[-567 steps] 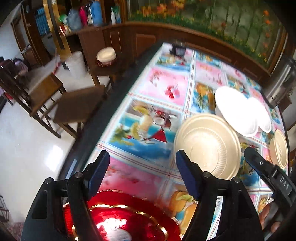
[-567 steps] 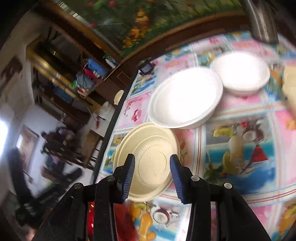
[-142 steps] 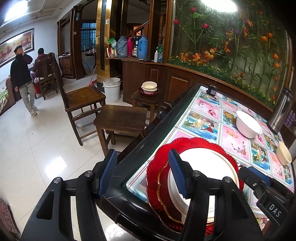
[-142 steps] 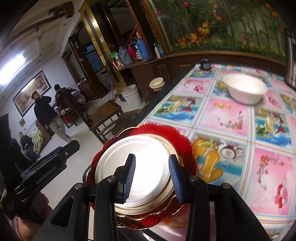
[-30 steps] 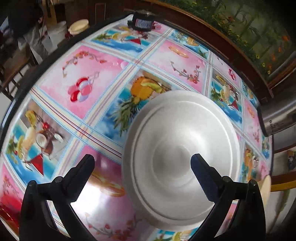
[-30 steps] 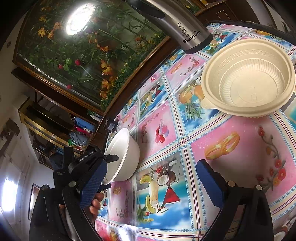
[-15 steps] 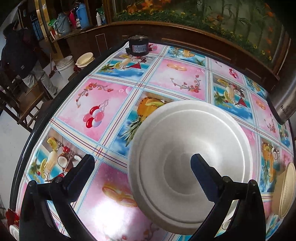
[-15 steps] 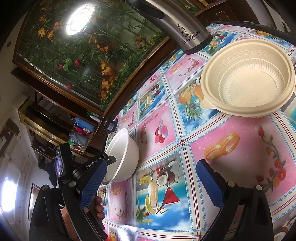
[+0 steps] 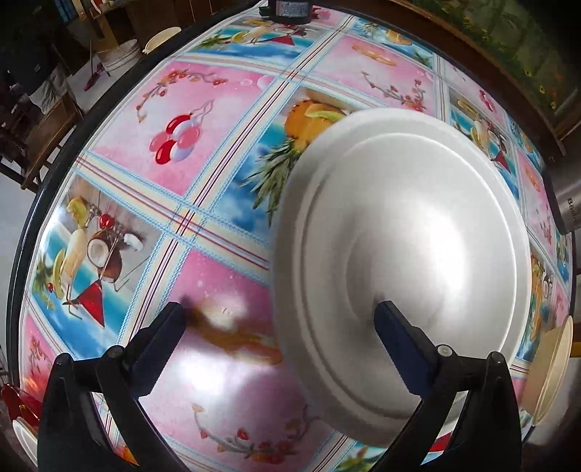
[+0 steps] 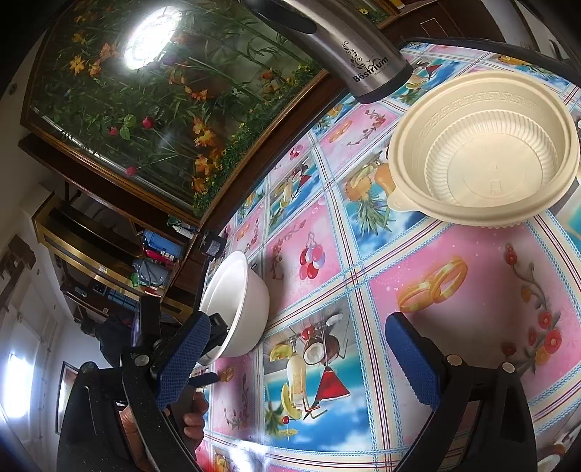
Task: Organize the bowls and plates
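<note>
A white foam bowl point(image 9: 406, 261) stands on the patterned table; it also shows in the right wrist view point(image 10: 238, 305). My left gripper point(image 9: 279, 323) is open, its jaws straddling the bowl's near rim: the right finger point(image 9: 399, 336) is over the bowl's inside, the left finger point(image 9: 159, 336) outside. A cream plastic bowl point(image 10: 486, 152) sits upright at the right end. My right gripper point(image 10: 301, 359) is open and empty above the table, short of the cream bowl. The left gripper's body is seen beside the white bowl in the right wrist view.
A steel kettle point(image 10: 341, 54) stands behind the cream bowl. A red plate's edge point(image 9: 16, 403) with a white plate shows at the table's near left. A small black device point(image 9: 287, 9) sits at the far table edge. Chairs stand on the floor at left.
My left gripper has moved in low over the white bowl, so its right finger now reaches inside the rim. The right gripper has stayed almost still.
</note>
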